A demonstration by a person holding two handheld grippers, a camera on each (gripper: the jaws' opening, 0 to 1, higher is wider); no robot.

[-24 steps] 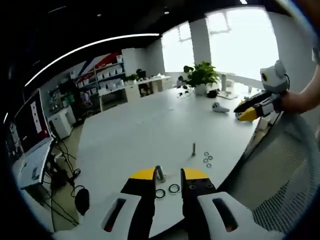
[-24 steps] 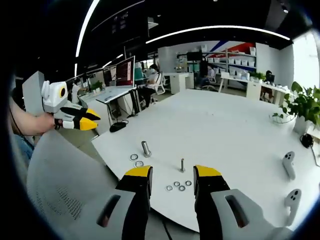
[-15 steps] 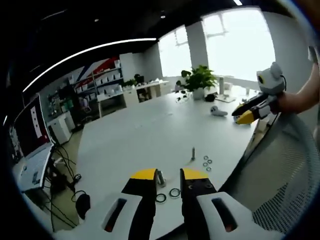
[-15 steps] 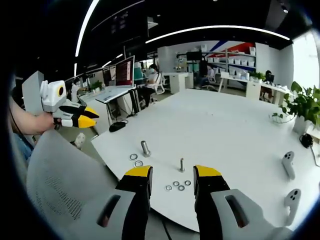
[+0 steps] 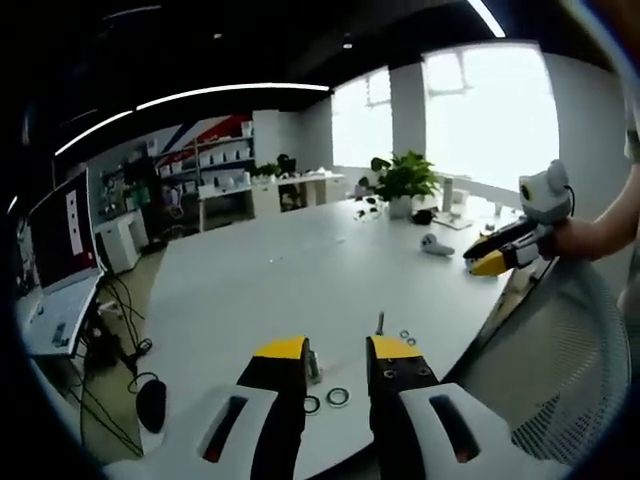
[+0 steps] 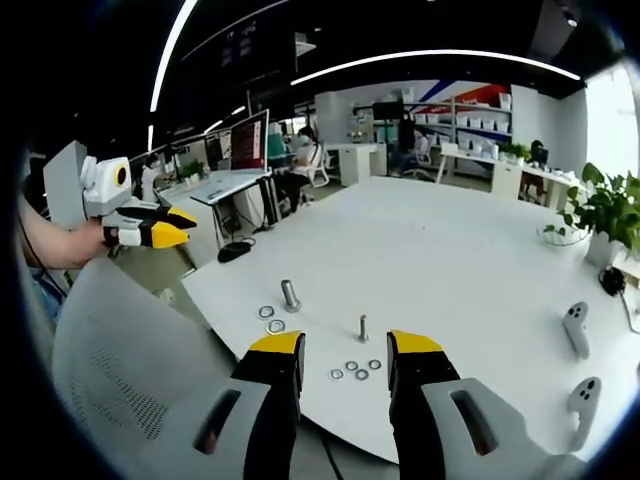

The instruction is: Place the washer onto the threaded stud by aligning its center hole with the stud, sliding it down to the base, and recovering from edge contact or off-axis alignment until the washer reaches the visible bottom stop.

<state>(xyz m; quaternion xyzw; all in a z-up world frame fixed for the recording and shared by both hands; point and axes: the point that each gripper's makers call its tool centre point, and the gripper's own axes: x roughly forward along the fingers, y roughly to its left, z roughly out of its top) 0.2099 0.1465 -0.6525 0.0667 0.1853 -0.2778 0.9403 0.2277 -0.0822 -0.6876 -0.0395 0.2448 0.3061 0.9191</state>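
1. Your right gripper (image 6: 343, 350) is released, with nothing between its jaws. It hangs above the near edge of the white table (image 6: 470, 250).
2. The thin threaded stud (image 6: 363, 327) stands upright just ahead of it. Small washers (image 6: 352, 368) lie flat beside the base of the stud.
3. Your left gripper (image 5: 335, 352) is also released and holds nothing. Two larger washers (image 5: 338, 397) lie between its jaws.

Washers (image 6: 353, 370) beside stud (image 6: 363, 328) (on table (image 6: 450, 260))
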